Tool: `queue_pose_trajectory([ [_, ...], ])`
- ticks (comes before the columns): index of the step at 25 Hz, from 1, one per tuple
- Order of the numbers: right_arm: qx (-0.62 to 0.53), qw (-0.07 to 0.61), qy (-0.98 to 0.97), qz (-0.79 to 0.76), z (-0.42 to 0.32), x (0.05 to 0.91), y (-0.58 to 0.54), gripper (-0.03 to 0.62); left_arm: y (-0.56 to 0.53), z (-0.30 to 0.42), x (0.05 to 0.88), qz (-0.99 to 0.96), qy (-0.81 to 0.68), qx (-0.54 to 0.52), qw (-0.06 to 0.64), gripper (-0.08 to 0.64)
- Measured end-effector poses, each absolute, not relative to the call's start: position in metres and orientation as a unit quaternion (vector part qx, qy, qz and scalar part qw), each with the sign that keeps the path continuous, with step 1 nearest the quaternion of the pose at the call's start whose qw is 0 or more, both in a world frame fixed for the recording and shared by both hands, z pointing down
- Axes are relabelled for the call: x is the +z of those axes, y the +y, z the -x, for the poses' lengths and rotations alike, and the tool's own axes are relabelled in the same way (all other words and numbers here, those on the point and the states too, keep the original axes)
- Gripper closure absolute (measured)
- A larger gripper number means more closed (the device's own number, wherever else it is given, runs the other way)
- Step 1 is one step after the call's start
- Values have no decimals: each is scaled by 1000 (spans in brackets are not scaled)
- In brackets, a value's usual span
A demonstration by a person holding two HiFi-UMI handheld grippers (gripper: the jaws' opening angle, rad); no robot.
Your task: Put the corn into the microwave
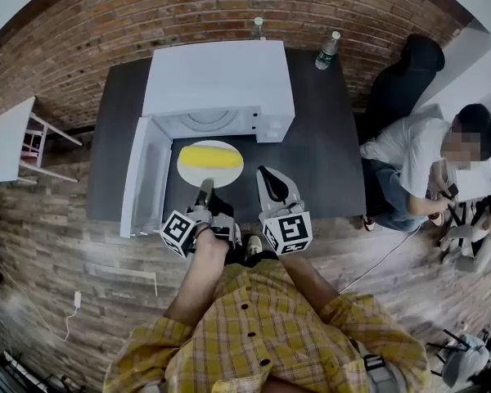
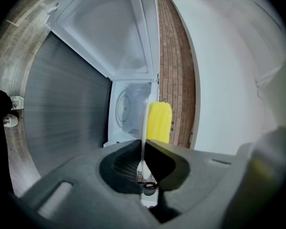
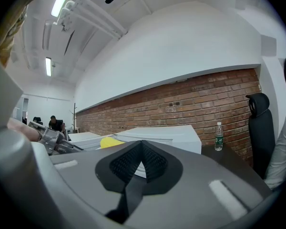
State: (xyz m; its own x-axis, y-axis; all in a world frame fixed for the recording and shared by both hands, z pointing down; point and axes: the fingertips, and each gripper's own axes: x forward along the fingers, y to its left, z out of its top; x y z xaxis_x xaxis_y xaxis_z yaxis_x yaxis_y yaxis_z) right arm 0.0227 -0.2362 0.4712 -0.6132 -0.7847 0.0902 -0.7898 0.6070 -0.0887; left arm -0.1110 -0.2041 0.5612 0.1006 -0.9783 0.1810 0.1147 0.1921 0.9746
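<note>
A yellow corn cob (image 1: 210, 156) lies on a white plate (image 1: 188, 168), just in front of the white microwave (image 1: 218, 80). The microwave door (image 1: 145, 176) is swung open to the left. My left gripper (image 1: 204, 188) is shut on the plate's near rim. In the left gripper view the plate (image 2: 144, 123) shows edge-on between the jaws of the left gripper (image 2: 143, 143). The corn (image 2: 159, 122) lies beyond it, with the open microwave cavity (image 2: 126, 109) behind. My right gripper (image 1: 266, 173) is shut and empty to the right of the plate; the right gripper view shows the right gripper (image 3: 142, 143) with jaws together.
The microwave stands on a dark table (image 1: 319, 146). Two water bottles (image 1: 328, 50) (image 1: 258, 28) stand at its back edge. A black chair (image 1: 409, 72) and a seated person (image 1: 417, 162) are at the right. A white table (image 1: 8, 137) stands at the left.
</note>
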Motion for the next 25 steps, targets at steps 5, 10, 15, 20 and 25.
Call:
queue_pose_trajectory([
  [5,61,26,-892,-448,-17,474,-247,589,-220,120,572,-435,-495,-450,603,538],
  [10,63,32,-888,-454,-10,479,-258,589,-235,129,583,-428,-495,-452,607,539],
  [15,65,41,-888,-454,0,487,-266,589,-248,138,597,-425,-502,-444,608,538],
  [20,71,46,-887,-453,5,495,-274,589,-260,144,609,-423,-503,-445,608,538],
  [25,72,50,-888,-452,10,500,-280,589,-269,152,625,-412,-507,-444,614,538],
])
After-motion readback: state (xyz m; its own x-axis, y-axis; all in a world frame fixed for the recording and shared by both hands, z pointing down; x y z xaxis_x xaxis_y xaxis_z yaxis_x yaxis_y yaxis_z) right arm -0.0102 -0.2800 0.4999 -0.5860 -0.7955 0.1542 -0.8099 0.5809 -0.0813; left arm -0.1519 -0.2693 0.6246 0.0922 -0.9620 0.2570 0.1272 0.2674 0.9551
